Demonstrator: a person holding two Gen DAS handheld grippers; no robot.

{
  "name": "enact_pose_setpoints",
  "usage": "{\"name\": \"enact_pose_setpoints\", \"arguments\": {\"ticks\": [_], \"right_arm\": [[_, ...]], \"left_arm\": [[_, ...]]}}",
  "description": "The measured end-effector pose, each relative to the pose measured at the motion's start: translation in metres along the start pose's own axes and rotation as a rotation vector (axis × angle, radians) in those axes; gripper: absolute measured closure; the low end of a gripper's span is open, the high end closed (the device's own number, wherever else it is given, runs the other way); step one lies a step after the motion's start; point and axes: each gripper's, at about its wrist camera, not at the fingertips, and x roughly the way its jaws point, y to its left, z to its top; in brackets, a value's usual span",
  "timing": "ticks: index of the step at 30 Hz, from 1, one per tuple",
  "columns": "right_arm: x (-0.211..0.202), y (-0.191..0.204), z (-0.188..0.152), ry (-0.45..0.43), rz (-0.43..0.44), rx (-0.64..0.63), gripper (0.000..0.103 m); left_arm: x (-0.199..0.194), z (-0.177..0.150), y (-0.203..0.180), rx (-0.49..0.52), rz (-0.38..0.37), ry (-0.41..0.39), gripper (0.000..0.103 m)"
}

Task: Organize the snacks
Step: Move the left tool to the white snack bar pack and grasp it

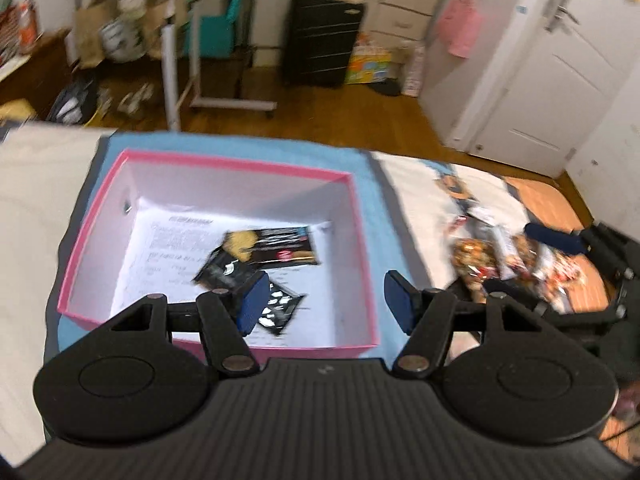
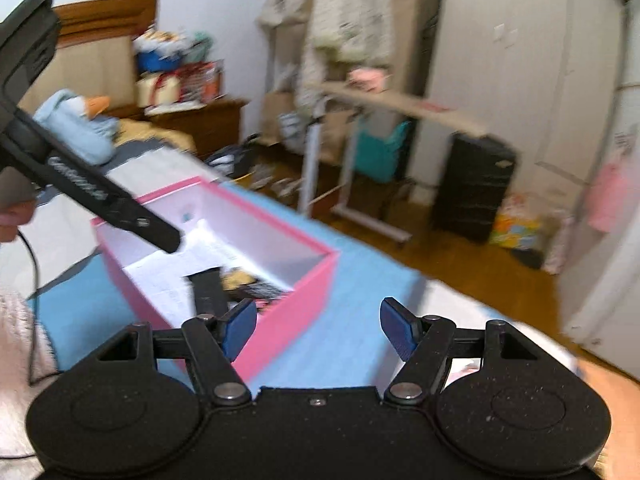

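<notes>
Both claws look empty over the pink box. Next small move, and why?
Probably swing the right claw back to the loose snack pile beside the pink box and pick one up: both claws stand open and empty, a few packets lie inside, more remain outside.

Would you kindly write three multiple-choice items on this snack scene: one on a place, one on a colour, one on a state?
1. Where do the dark snack packets lie?
A. inside the pink-walled cardboard box
B. on the wooden floor
C. on the rolling desk

2. What colour is the cloth under that box?
A. red
B. light blue
C. green

3. How does the left gripper stand?
A. shut on a packet
B. shut on the box wall
C. open, with nothing between its pads

Answers: 1 A, the packets rest on the printed paper on the box's floor; 2 B, blue cloth shows all round the box; 3 C, the pads stand apart above the box with a clear gap.
</notes>
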Motion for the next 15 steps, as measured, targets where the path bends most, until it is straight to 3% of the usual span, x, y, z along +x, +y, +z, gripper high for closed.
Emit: {"name": "enact_pose_setpoints", "arguments": {"ticks": [2,6,9,15], "right_arm": [[-0.019,-0.015,-0.005,-0.046,-0.032,0.016,0.030],[-0.047,-0.041,-0.017,-0.007,-0.124,0.051,0.029],[-0.063,-0.064,-0.029,0.019,-0.161,0.119,0.020],[-0.056,-0.093,-0.062,0.065,-0.203,0.225,0.019]], "left_arm": [[-0.003,-0.001,-0.015,0.040,-0.063,0.022,0.042],[-0.001,-0.003,-0.047,0.110,-0.112,0.036,0.042],[0.008,-0.003,-0.080,0.172,-0.162,0.027,0.042],[0.054,0.009,-0.144,0.265,-0.229,-0.008,0.043]]}}
